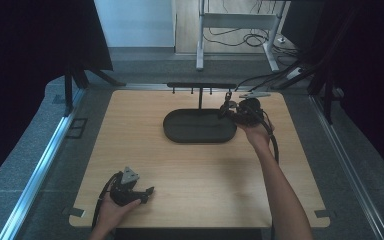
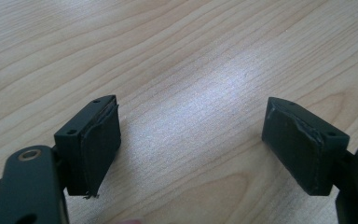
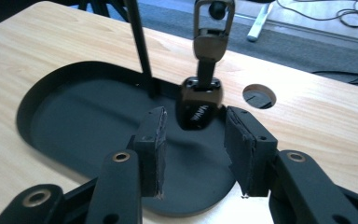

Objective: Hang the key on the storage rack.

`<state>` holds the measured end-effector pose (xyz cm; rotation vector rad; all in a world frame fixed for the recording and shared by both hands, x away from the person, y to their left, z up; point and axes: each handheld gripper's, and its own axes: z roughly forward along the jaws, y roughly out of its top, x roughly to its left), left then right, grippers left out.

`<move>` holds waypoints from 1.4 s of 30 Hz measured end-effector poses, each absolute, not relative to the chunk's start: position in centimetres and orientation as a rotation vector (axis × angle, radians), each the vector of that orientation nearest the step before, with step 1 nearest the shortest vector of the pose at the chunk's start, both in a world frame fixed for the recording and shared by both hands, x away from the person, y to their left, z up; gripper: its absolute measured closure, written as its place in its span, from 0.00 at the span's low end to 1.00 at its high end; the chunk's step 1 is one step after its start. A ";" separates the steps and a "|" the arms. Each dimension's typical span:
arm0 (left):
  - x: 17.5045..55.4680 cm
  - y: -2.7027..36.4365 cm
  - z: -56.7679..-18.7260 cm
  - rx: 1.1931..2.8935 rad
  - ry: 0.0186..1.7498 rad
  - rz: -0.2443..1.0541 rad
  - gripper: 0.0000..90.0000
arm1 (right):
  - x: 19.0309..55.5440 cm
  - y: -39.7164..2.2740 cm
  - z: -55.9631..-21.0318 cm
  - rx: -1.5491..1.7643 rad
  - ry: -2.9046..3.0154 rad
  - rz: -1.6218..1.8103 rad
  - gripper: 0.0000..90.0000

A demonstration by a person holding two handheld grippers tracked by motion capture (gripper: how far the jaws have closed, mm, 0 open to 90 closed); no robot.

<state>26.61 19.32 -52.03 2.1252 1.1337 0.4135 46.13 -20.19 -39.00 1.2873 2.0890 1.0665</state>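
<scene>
Both tongs open, right tongs (image 3: 193, 151) beside key fob (image 3: 199, 109)

Both forearms are bare, with no sleeves showing. The left gripper (image 1: 147, 191) is a black tool with a grey three-cornered plate (image 1: 129, 175) on top and a black cable (image 1: 101, 196) looping from its back; its two jaws end in blocky black pads (image 2: 98, 142) with small screw holes and frayed edges, fixed to arms with brass-ringed pivots. The right gripper (image 3: 193, 149) is likewise black, with a cable (image 1: 274, 140) along the wrist, worn, scuffed pads (image 3: 242, 144) and brass-ringed holes in its arms.
</scene>
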 end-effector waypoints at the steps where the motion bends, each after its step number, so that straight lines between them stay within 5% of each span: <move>1: 26.6 19.3 -52.0 2.125 1.134 0.413 0.22 | 45.8 -20.3 -39.0 1.274 2.084 1.072 0.65; 18: 26.6 19.3 -52.0 2.128 1.135 0.417 0.22 | 39.3 -22.4 -39.4 1.144 2.155 1.244 0.64; 31: 26.6 19.3 -52.0 2.128 1.134 0.420 0.22 | 33.9 -23.3 -43.7 1.070 2.192 1.249 0.61; 42: 26.6 19.3 -52.0 2.126 1.136 0.420 0.22 | 33.0 -23.4 -45.3 1.093 2.157 1.293 0.57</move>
